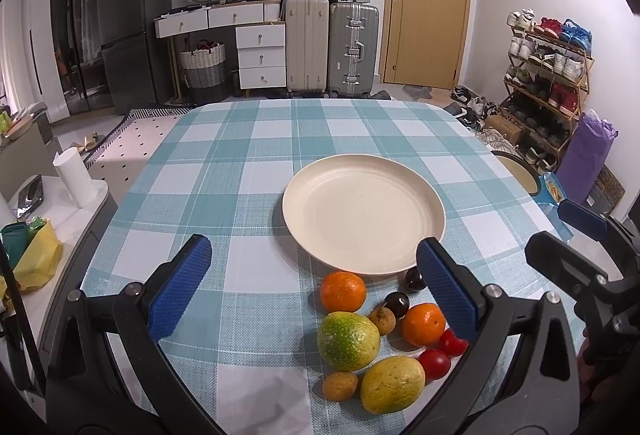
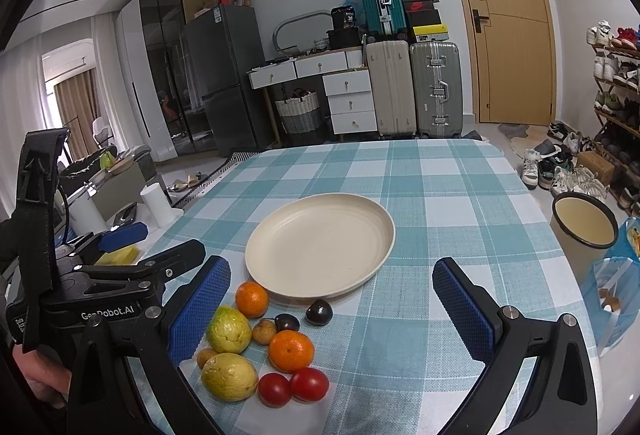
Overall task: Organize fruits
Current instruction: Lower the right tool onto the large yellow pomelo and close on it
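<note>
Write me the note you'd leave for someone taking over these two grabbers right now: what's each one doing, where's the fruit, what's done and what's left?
Left gripper: open, holding nothing, hovering over the table left of the fruit.
Right gripper: open, holding nothing, hovering above the fruit.
Plate: nothing on it, mid-table.
Fruit, all on the cloth in a cluster just in front of the plate: two oranges, two yellow-green fruits, two tomatoes, two dark plums, two small brown fruits.
Done: nothing yet.
Left: everything. Presumably the fruit goes on the plate.
</note>
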`<control>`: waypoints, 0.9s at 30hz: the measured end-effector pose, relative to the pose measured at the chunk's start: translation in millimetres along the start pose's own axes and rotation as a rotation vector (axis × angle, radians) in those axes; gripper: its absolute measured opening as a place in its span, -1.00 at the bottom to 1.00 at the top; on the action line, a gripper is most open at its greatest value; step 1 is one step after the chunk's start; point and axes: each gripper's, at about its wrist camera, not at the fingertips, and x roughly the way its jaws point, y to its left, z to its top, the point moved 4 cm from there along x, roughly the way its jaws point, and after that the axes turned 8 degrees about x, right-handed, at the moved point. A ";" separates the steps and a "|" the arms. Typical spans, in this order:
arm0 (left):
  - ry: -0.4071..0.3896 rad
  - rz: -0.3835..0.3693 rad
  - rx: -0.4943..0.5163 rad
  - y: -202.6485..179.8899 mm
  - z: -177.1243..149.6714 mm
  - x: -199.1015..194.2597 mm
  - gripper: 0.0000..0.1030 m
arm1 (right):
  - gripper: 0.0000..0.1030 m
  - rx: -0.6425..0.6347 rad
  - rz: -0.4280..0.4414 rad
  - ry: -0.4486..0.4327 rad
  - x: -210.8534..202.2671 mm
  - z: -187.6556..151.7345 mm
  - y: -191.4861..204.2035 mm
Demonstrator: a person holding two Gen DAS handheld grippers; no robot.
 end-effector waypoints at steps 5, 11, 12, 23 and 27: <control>-0.001 0.007 -0.009 1.8 -6.1 1.9 0.99 | 1.00 0.001 0.005 0.002 -0.1 -0.2 1.0; 0.006 0.016 -0.026 10.3 -11.5 4.3 0.99 | 1.00 -0.017 0.038 0.013 1.7 -1.3 5.0; 0.006 0.016 -0.027 11.3 -12.5 4.2 0.99 | 1.00 -0.023 0.046 0.016 1.6 -2.4 7.1; 0.017 0.032 -0.091 42.4 -14.7 5.0 0.99 | 1.00 -0.121 0.200 0.159 10.7 -33.2 37.2; 0.027 0.042 -0.111 51.8 -14.7 6.8 0.99 | 1.00 -0.128 0.235 0.193 15.1 -45.5 42.9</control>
